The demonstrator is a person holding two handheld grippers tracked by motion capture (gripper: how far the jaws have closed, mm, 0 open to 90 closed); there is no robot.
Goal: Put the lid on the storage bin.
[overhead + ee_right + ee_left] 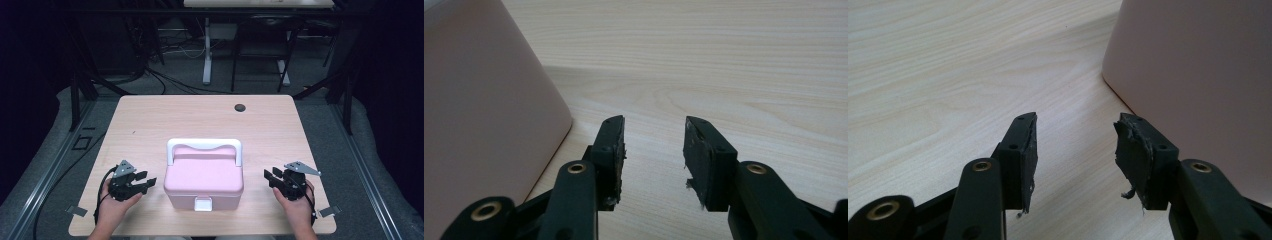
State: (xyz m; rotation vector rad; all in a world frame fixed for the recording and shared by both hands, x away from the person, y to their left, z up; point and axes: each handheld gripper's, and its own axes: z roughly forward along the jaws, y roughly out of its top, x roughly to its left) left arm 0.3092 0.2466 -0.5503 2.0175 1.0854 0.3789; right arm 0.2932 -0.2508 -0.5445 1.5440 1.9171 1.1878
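We take the pink box (pixel 204 177) as our landmark. Beneath it the wooden table (pixel 150 120) is the largest thing before us; its near edge is cut off at the bottom of the high view, along with the person's forearms. The box sits toward the near middle of the table, lid down, with a white handle (pixel 204 145) folded over its far side and a small white latch (pixel 203 203) on its near face. In the gripper views we see no more of the box than a plain pink wall running out of frame — lid, handle and latch are out of frame.

Left of the box, near its wall but apart from it, the left gripper (pixel 144 181) rests low over the wood; its jaws stand apart with nothing between them. Right of the box, a little farther off, the right gripper (pixel 270 176) has its jaws parted too, over bare table. Beyond the box, a small dark round spot (pixel 240 107) lies near the far edge — we cannot tell what it is.
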